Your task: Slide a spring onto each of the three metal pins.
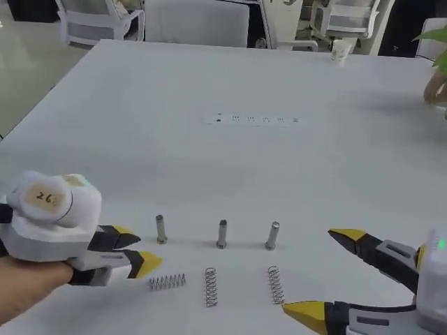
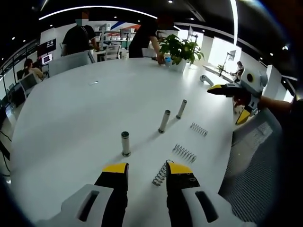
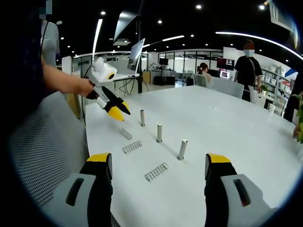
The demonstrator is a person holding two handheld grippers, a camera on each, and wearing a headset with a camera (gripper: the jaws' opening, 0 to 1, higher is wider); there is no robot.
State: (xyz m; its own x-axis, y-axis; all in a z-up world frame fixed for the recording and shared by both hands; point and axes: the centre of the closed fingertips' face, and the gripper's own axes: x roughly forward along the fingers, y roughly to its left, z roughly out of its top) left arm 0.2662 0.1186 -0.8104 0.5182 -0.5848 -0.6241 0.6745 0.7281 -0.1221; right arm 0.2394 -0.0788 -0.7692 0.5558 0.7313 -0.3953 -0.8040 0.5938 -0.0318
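The left gripper [image 2: 147, 169] holds its yellow-tipped black jaws a narrow gap apart, with nothing between them. One jaw tip sits just beside the end of the nearest spring; whether they touch cannot be told. The right gripper [image 3: 158, 160] has its jaws spread wide and empty, near the table's close edge.

Three small coiled wire springs lie flat in a loose row. The left spring [image 1: 166, 281] lies crosswise, while the middle spring [image 1: 210, 287] and the right spring [image 1: 276, 285] point away from the person. Just beyond them stand three short silver steel pins, upright in a line: the left pin [image 1: 160, 229], the middle pin [image 1: 222, 234] and the right pin [image 1: 272, 236]. Each spring rests in front of a pin, apart from it.

All this is on a large matte white table [image 1: 314, 160] with a flush socket strip [image 1: 255, 119] near its middle. White office chairs [image 1: 98, 24] stand at the far side, and a green potted plant [image 2: 180, 49] sits on the table's far end. The room is an open office with ceiling lights, where a standing person [image 2: 80, 35] is near the table.
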